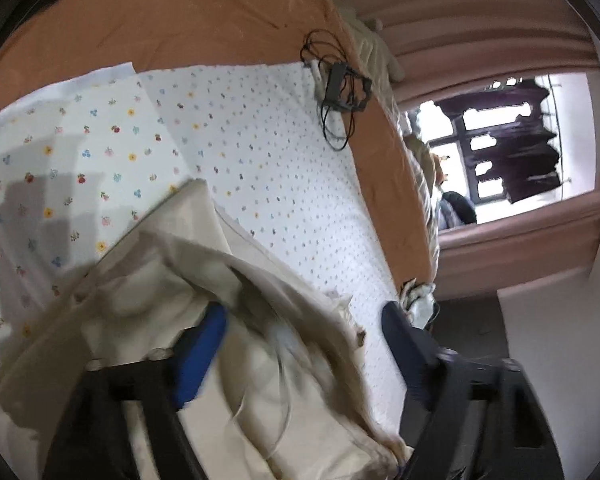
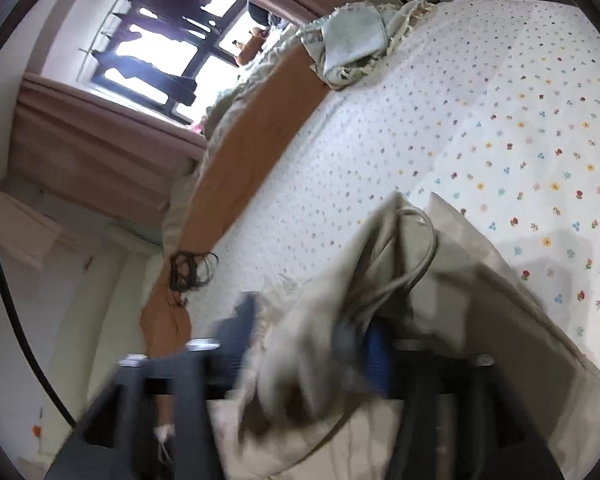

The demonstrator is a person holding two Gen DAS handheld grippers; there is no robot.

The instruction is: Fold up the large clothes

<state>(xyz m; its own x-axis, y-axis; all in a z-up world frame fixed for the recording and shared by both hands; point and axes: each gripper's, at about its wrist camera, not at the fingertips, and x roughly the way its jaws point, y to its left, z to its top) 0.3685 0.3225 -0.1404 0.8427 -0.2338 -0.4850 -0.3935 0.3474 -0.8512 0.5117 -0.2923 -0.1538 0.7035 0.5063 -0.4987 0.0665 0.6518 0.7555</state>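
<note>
On the bed: a white flowered sheet (image 1: 260, 168) covers most of the orange mattress cover (image 1: 172, 12), and the cream garment (image 1: 236, 280) lies bunched on the sheet at the near edge.
Garment: cream cloth, crumpled and motion-blurred in both wrist views; folds rise between each pair of fingers, and a thin cord loop (image 2: 424, 240) shows on it in the right view.
Left gripper (image 1: 304, 328): fingers spread wide, the blue-padded left finger (image 1: 204, 348) half buried in the cloth and the dark right finger (image 1: 404, 340) at the garment's right edge; cloth fills the gap, but I cannot tell that it is pinched.
Right gripper (image 2: 308, 328): fingers spread, one dark finger (image 2: 240, 320) left of the cloth and a blue-padded finger (image 2: 376, 352) under a fold; the blur hides any real clamping.
Cable: a black tangle of wire with a small box (image 1: 336, 88) rests on the far right of the bed, at the sheet's edge.
Grey-green cloth (image 2: 352, 44): a second crumpled piece at the far edge of the bed in the right view.
Background: a window (image 1: 500, 148) with pinkish curtains (image 1: 480, 32) beyond the bed.
</note>
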